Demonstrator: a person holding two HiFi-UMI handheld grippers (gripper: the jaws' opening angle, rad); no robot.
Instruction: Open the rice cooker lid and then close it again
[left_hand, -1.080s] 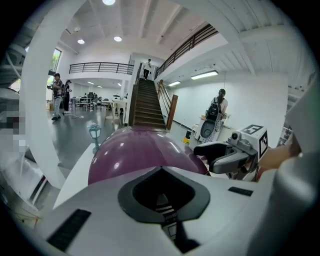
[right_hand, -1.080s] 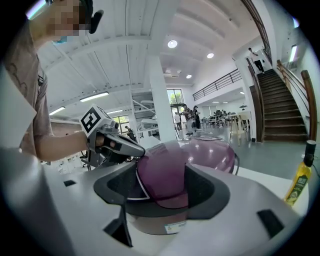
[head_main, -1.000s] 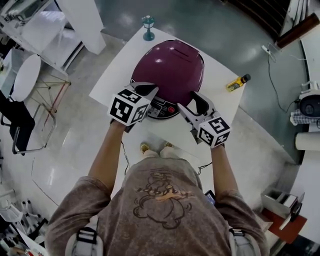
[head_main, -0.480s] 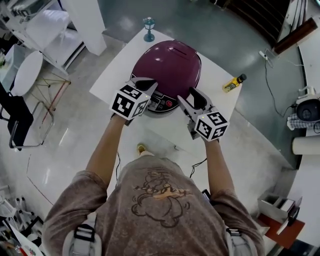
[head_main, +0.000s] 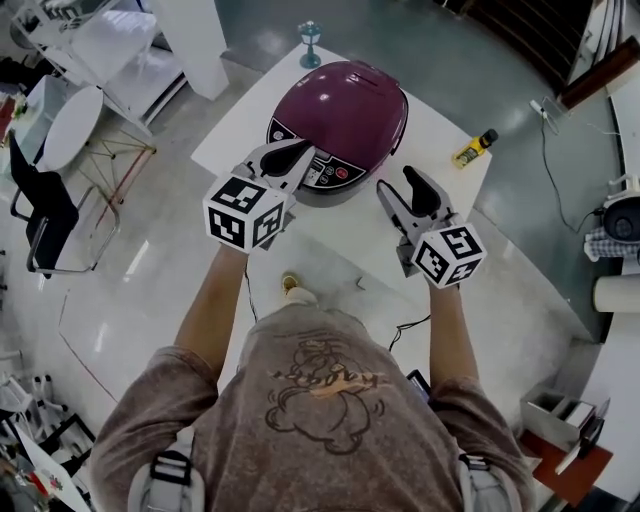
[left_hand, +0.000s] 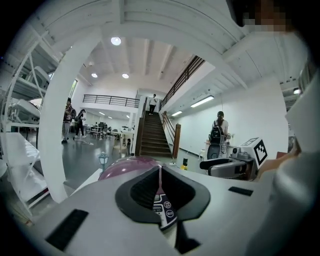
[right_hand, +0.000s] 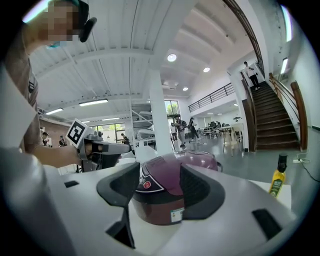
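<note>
The purple rice cooker (head_main: 345, 105) stands on the white table (head_main: 355, 240) with its lid down and its control panel (head_main: 325, 172) facing me. My left gripper (head_main: 290, 155) hovers just before the panel's left side, its jaws shut with nothing in them. In the left gripper view the cooker's dome (left_hand: 127, 164) shows past the left gripper (left_hand: 159, 172). My right gripper (head_main: 408, 185) hangs in front of the cooker's right side, clear of it. Its jaws are apart and closing, with nothing between them. In the right gripper view the cooker (right_hand: 170, 192) lies beyond the right gripper (right_hand: 159, 176).
A yellow bottle (head_main: 474, 150) lies at the table's right edge and shows upright in the right gripper view (right_hand: 276, 181). A small teal lamp-like stand (head_main: 311, 45) sits at the far corner. A cable runs off the table's near edge, and a chair (head_main: 50, 215) is at the left.
Both grippers have drawn back from the cooker's front towards me and risen. The left one has come off the panel's left edge. The lid has stayed down.
</note>
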